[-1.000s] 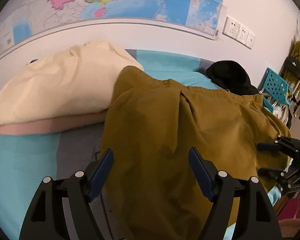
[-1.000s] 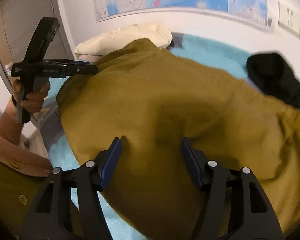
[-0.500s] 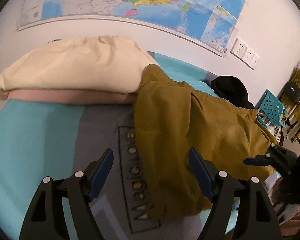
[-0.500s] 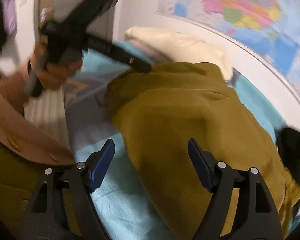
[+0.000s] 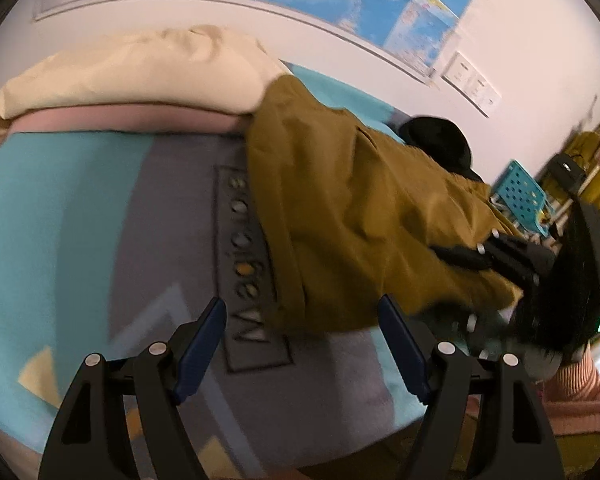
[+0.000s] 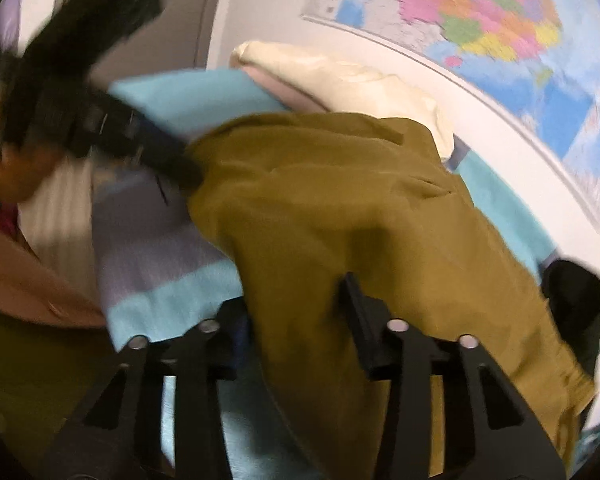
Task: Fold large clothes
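A large mustard-yellow garment (image 5: 340, 208) lies spread over the bed, reaching from the pillows to the near edge. My left gripper (image 5: 300, 306) is open over the grey bed cover, with the garment's near left corner just ahead of its fingertips. In the right wrist view the left gripper (image 6: 180, 164) shows blurred at the garment's (image 6: 340, 208) left edge. My right gripper (image 6: 294, 300) has the garment's near edge between its jaws, which are closing. Cloth hides its left fingertip. In the left wrist view the right gripper (image 5: 444, 280) has one finger above the hem and one below.
A cream pillow (image 5: 132, 72) lies on a pink one (image 5: 120, 120) at the head of the bed. The bed cover (image 5: 60, 220) is teal and grey with lettering. A black garment (image 5: 440, 140) lies at the far side, with a blue stool (image 5: 520, 196) beyond.
The left gripper has swung left off the garment to its left edge over the bed cover. The right gripper opened wide, moved to the near hem, and its jaws have narrowed around the cloth.
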`<state>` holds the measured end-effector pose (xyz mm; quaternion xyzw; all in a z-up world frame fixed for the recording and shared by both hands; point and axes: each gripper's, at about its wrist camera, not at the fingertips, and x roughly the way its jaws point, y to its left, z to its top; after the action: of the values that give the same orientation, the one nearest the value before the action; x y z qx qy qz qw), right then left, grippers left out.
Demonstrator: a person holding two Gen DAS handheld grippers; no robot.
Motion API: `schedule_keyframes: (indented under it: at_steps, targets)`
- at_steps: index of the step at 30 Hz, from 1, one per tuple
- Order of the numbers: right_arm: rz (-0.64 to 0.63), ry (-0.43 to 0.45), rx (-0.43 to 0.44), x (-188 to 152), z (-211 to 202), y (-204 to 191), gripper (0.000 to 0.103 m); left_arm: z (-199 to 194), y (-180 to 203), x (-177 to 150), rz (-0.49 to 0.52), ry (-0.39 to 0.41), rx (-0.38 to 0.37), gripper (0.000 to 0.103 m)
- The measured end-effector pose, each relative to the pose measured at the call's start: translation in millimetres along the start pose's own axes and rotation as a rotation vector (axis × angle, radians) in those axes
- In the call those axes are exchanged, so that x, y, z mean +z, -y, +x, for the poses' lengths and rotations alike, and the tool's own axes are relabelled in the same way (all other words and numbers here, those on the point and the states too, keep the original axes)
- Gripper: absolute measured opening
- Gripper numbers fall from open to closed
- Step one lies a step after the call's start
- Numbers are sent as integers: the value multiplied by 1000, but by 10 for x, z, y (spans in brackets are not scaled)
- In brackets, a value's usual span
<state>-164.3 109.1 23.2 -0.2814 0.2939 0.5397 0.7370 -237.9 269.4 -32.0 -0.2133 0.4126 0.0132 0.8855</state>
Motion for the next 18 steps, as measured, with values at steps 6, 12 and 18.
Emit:
schedule_keyframes:
  at_steps: [6,12,18]
  targets:
    - [171,50,84,47,-145,259,32,133,117,-67,-19,-47,-123,75]
    - [202,49,103,66,-157,289,32,242,159,-72,-102,-38,-259,76]
    - [200,50,105,41,-149,271,34,358,52,-7,-262,-13,-366,78]
